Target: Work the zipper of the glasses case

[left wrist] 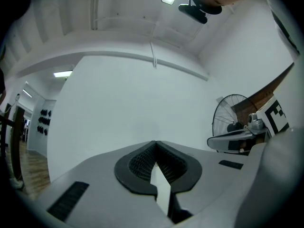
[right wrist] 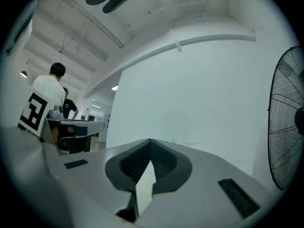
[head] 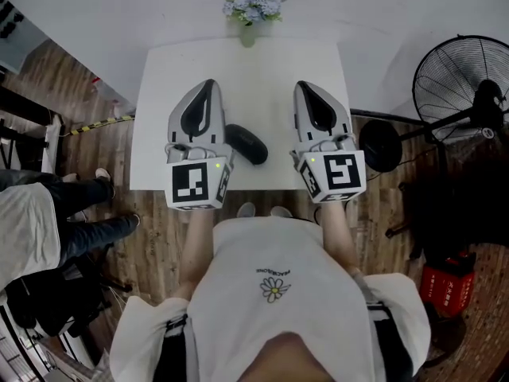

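The left gripper [head: 208, 86] and right gripper [head: 303, 87] both have their jaws pressed together on nothing, pointing toward the far wall. The dark glasses case [head: 246, 144] lies on the white table [head: 262, 74] between them, nearer the left gripper and held by neither. A vase of flowers [head: 251, 10] stands at the table's far edge, and a floor fan [head: 457, 78] stands to the right.

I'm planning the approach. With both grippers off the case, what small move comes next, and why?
Probably lower the left gripper toward the glasses case, opening its jaws: it and the right gripper are shut and empty, and the case lies untouched on the table.
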The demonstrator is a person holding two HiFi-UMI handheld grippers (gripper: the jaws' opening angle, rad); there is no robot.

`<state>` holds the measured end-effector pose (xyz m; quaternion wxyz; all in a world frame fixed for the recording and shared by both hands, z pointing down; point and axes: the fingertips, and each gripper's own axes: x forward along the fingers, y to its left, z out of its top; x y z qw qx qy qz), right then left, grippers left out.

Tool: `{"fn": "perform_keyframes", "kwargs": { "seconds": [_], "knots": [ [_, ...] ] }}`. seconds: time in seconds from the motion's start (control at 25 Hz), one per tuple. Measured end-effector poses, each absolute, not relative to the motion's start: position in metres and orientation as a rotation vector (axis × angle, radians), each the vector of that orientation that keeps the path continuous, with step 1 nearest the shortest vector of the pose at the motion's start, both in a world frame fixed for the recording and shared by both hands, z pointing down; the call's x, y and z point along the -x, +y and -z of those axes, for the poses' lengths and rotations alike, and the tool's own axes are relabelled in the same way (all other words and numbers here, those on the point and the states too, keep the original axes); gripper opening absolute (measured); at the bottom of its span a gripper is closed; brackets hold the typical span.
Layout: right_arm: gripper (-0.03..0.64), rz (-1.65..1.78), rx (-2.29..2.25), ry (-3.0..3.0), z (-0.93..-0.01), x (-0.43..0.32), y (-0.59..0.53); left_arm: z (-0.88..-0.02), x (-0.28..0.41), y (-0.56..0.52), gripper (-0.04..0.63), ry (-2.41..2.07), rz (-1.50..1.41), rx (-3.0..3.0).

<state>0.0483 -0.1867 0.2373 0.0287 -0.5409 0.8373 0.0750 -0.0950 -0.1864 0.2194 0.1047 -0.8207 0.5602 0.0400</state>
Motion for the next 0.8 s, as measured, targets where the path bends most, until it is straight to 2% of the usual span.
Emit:
{"fn": "perform_keyframes", "kwargs": {
  "seconds": [0.8],
  "knots": [
    [0.008, -0.254, 1.691, 2.667, -0.251, -0.036, -0.177, -0.225, 0.102, -0.172, 0.014, 1.697, -0.107, 2.398]
  ]
}}
